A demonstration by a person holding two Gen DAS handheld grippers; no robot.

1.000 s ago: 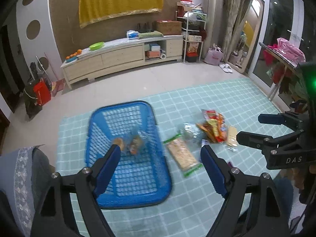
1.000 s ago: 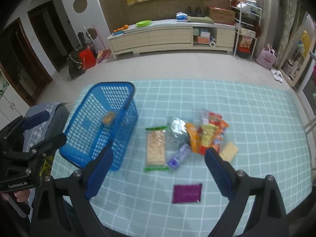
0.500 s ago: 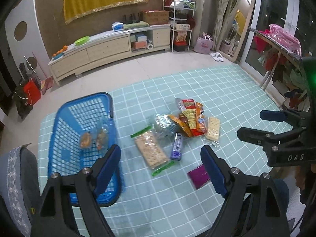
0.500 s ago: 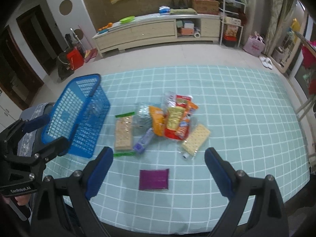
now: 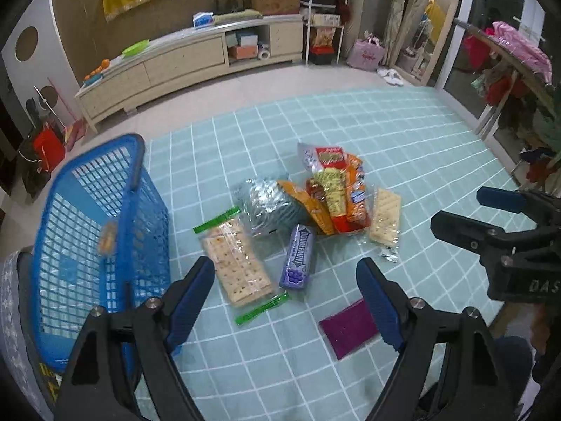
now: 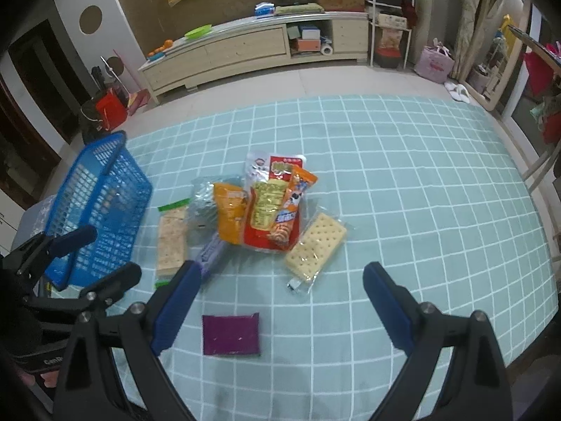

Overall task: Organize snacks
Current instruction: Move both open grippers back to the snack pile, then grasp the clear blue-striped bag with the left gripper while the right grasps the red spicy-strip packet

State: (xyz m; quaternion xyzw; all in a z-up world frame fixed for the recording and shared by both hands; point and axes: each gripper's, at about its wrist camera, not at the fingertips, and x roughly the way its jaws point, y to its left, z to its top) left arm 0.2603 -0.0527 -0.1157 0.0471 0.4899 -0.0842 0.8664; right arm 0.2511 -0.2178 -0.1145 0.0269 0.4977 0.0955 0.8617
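A blue plastic basket stands at the left on the checked cloth, with a small snack inside. Loose snacks lie in a heap to its right: a green-ended cracker pack, a purple gum pack, a silver bag, orange and red packets, a clear cracker pack and a purple sachet. My left gripper is open and empty above the crackers and gum. My right gripper is open and empty above the sachet.
The light green checked cloth covers the work surface. Behind it are a tiled floor, a long low cabinet, a shelf rack and a red bag on the floor. A clothes rack stands at the right.
Both grippers have swung right, away from the basket and towards the snack heap. The basket now sits further left in both views. Both stay open and empty.
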